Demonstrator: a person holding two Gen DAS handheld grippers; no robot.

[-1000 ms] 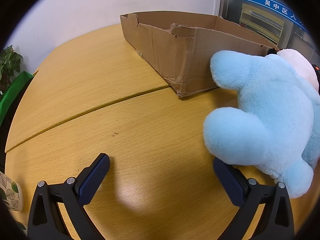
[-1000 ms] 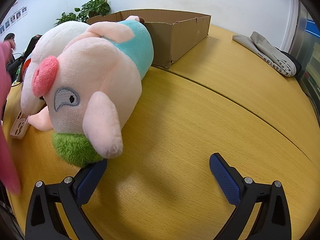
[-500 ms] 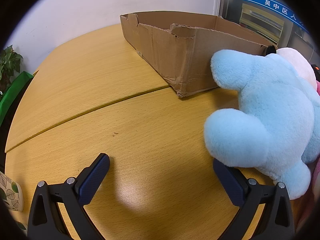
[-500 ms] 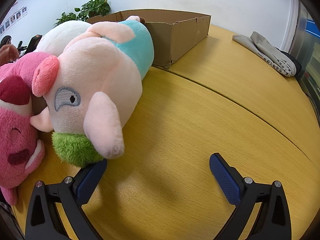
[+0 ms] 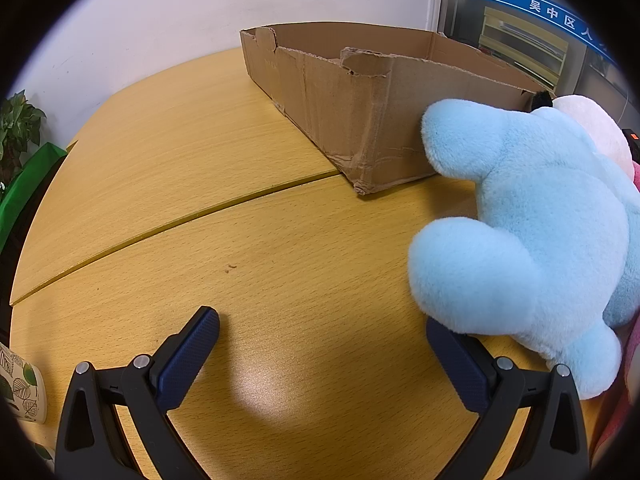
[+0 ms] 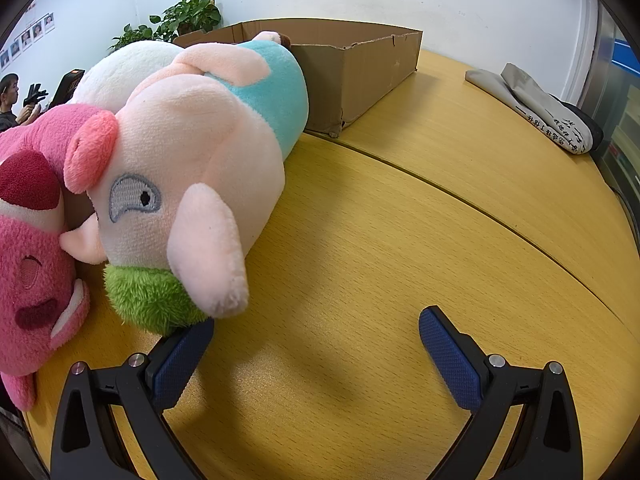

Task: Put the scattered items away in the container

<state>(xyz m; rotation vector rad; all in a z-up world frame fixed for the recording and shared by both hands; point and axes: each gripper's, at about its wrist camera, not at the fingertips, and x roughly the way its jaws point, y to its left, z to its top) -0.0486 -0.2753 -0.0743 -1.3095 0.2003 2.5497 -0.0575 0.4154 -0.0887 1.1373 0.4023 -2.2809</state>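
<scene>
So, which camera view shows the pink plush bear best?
The right wrist view: the pink plush bear lies at the left edge, face visible, beside the pig plush. The left wrist view shows only a pink sliver at the right edge, behind the blue plush.

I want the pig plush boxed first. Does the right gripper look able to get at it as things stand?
Probably yes. The right gripper is open, its left finger right by the pig plush, with only bare table between; it needs shifting left.
</scene>
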